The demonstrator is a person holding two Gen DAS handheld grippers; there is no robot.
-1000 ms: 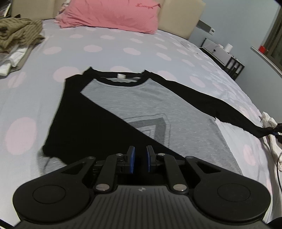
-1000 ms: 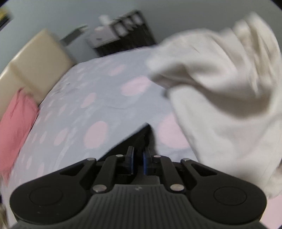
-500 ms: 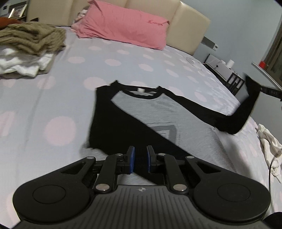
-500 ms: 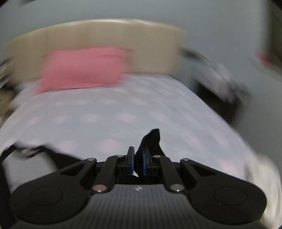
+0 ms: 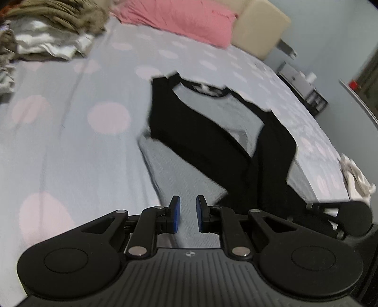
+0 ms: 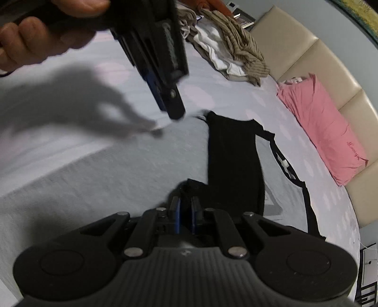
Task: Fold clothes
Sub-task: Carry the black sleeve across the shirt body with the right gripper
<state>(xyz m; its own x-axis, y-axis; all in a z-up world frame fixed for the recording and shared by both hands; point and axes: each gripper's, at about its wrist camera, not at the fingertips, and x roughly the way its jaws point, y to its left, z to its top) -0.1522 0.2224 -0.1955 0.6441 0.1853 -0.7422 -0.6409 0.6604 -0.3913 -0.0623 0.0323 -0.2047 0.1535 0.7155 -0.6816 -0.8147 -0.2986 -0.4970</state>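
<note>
Pinching the black sleeve, the right gripper alone shows the hand holding the empty, parted left gripper.

Premises: a domestic bedroom. A bed fills most of the left wrist view, made up with a pale lilac sheet printed with pink dots. A pink pillow lies at 12 o'clock against a padded beige headboard. Loose clothes are heaped on the sheet at 10 o'clock. A low dark shelf unit stands beside the bed at 2 o'clock against a pale blue-grey wall. The right wrist view confirms the segmented headboard at 2 o'clock.
</note>
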